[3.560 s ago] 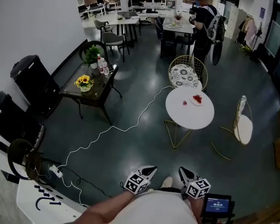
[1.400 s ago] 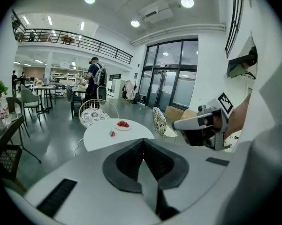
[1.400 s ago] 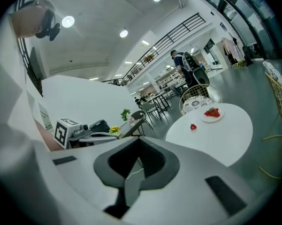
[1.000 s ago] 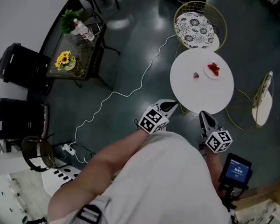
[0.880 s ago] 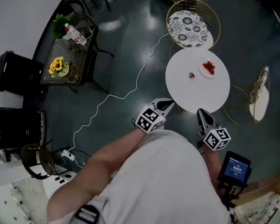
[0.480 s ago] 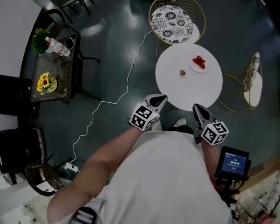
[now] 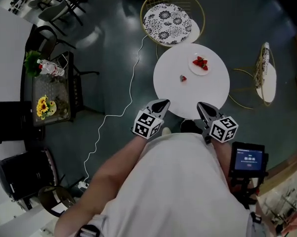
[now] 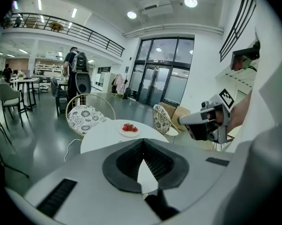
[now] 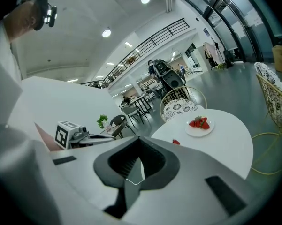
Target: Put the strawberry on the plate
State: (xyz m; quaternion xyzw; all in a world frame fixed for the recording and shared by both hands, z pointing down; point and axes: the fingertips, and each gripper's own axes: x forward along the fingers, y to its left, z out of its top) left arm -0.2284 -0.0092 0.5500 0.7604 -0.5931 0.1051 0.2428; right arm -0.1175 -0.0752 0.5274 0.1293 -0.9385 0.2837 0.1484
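The loose strawberry lies on the round white worktop, near its middle and on bare surface. It is apart from the plate, which sits farther from the person and a little to the right and already carries several red strawberries. In the right gripper view the same berry shows just above the claw's upper edge, left of the plate and nearer than it. The berry is too small in every view to tell which way its tip points or how its long axis runs.

Both claws are well short of it, at the worktop's near rim. From the head view the berry lies ahead of them, roughly between their two lines. The left claw has its jaws pressed together with nothing between them, as does the right claw. Each points forward and slightly down towards the worktop.

Beyond the worktop stands a wire chair with a patterned cushion. A white cable trails across the dark floor.
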